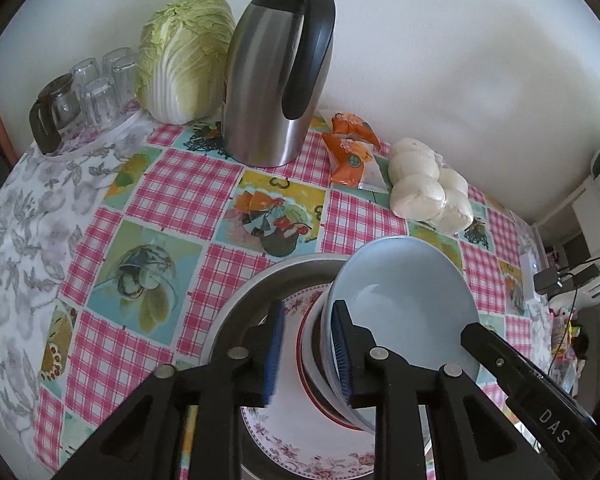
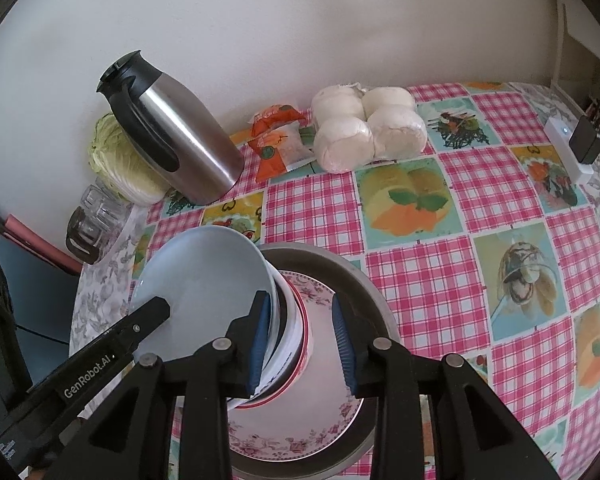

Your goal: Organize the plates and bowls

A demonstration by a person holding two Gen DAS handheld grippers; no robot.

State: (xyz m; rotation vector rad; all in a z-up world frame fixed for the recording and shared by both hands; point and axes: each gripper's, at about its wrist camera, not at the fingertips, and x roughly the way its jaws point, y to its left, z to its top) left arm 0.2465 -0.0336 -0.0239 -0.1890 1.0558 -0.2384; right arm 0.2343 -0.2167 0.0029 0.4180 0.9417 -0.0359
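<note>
bowls (image 1: 400, 300) stacked in the middle of the table, pale blue one on top, tipped over on its edge, with a white red-rimmed bowl (image 2: 296, 344) under it. the stack sits on a floral plate (image 2: 300, 436), and that plate rests inside a wide grey metal dish (image 1: 236, 308) on the pink checked tablecloth (image 2: 440, 280).

left gripper (image 1: 308, 344) comes in from one side, its jaws parted; the right-hand blue pad lies against the blue bowl's outer wall near the rim, the other pad stands clear over the plate, so no squeeze on anything. right gripper (image 2: 300, 340) is opposite, jaws parted too, one pad beside the blue bowl's rim, the other hanging free above the plate; whether that near pad actually touches the rim, can't tell. neither one pinches the bowl.

back by the wall: a steel thermos jug (image 1: 276, 72) with a black handle, a napa cabbage (image 1: 184, 56) just beside it, upturned glasses (image 1: 100, 84), orange snack packets (image 1: 352, 148) and a bag of white buns (image 2: 368, 128).
</note>
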